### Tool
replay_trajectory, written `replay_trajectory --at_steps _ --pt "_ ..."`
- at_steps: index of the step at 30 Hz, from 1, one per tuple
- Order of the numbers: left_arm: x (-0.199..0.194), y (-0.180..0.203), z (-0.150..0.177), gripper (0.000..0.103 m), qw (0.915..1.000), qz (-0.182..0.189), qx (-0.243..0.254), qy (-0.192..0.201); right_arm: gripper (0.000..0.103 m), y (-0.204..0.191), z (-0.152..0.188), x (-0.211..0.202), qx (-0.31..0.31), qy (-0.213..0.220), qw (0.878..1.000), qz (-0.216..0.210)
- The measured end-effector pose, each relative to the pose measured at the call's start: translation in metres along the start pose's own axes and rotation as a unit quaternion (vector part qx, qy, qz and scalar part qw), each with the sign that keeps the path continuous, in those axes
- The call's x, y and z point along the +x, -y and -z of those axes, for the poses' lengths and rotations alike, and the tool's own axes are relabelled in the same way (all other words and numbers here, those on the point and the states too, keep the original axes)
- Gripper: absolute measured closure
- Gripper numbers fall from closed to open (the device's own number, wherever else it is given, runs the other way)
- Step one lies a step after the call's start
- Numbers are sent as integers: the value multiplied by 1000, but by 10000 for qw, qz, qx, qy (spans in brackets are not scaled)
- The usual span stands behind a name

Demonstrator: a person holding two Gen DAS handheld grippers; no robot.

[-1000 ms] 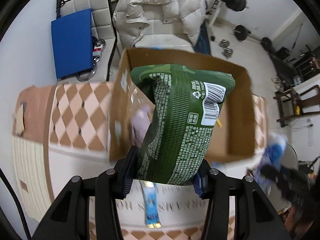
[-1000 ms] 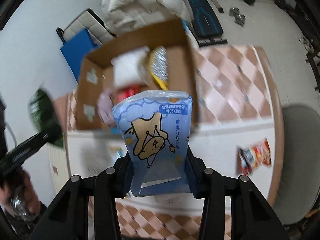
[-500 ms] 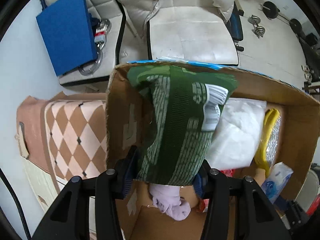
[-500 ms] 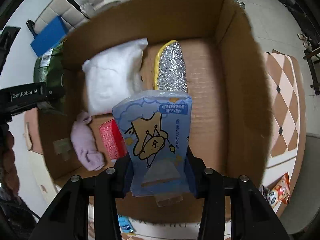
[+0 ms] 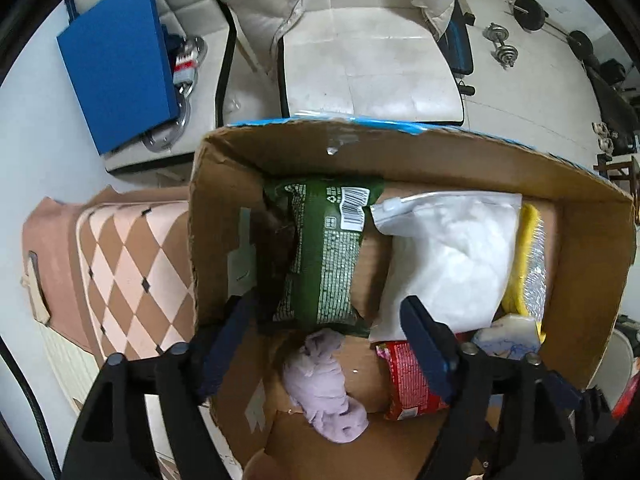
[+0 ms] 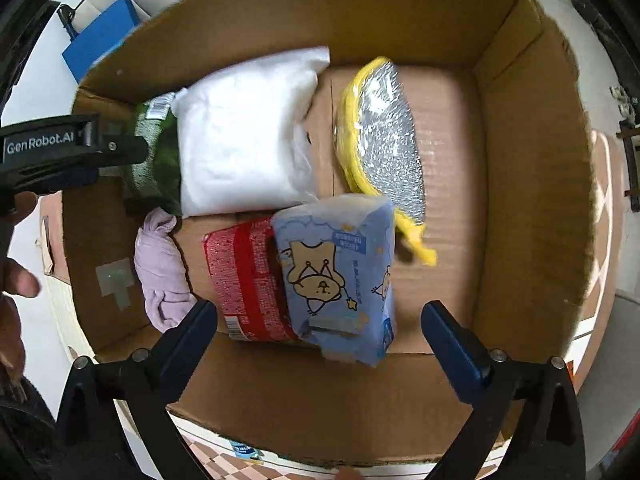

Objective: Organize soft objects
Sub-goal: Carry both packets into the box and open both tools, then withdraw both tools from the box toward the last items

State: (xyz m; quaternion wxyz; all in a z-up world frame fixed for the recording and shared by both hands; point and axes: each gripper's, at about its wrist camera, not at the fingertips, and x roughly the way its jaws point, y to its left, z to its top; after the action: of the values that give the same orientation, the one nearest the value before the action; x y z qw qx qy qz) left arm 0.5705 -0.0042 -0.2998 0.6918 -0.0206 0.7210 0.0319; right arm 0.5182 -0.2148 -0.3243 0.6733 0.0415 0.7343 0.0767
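A cardboard box (image 5: 592,264) (image 6: 532,184) holds soft goods. My left gripper (image 5: 328,308) is open just above the box, with the green packet (image 5: 324,256) lying free below it at the box's left end. My right gripper (image 6: 318,312) is open over the box, and the blue tissue pack (image 6: 340,276) lies loose beneath it, partly on a red packet (image 6: 244,280). A white bag (image 6: 244,136) (image 5: 444,260), a lilac cloth (image 5: 328,384) (image 6: 160,272) and a yellow-edged silver pouch (image 6: 384,132) also lie inside.
The box stands on a table with a pink checked cloth (image 5: 132,264). Behind it are a white chair with a padded jacket (image 5: 360,40), a blue board (image 5: 116,80) and dumbbells (image 5: 500,44) on the floor. The left gripper shows in the right wrist view (image 6: 60,152).
Both grippers moved over the box and opened. The green packet dropped from the left one into the box, and the blue tissue pack dropped from the right one onto the red packet.
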Motion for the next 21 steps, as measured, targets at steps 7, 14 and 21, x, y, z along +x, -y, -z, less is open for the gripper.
replay_trajectory --at_steps 7,14,21 --pt "-35 -1 29 3 9983 282 -103 492 0 0 5 -20 89 314 9994 150" --pt "-78 2 81 3 9928 438 -153 1106 0 0 26 -51 -52 818 9961 321" --pt "-112 1 150 3 9816 227 -282 1877 0 -4 73 -98 -246 1690 9833 635"
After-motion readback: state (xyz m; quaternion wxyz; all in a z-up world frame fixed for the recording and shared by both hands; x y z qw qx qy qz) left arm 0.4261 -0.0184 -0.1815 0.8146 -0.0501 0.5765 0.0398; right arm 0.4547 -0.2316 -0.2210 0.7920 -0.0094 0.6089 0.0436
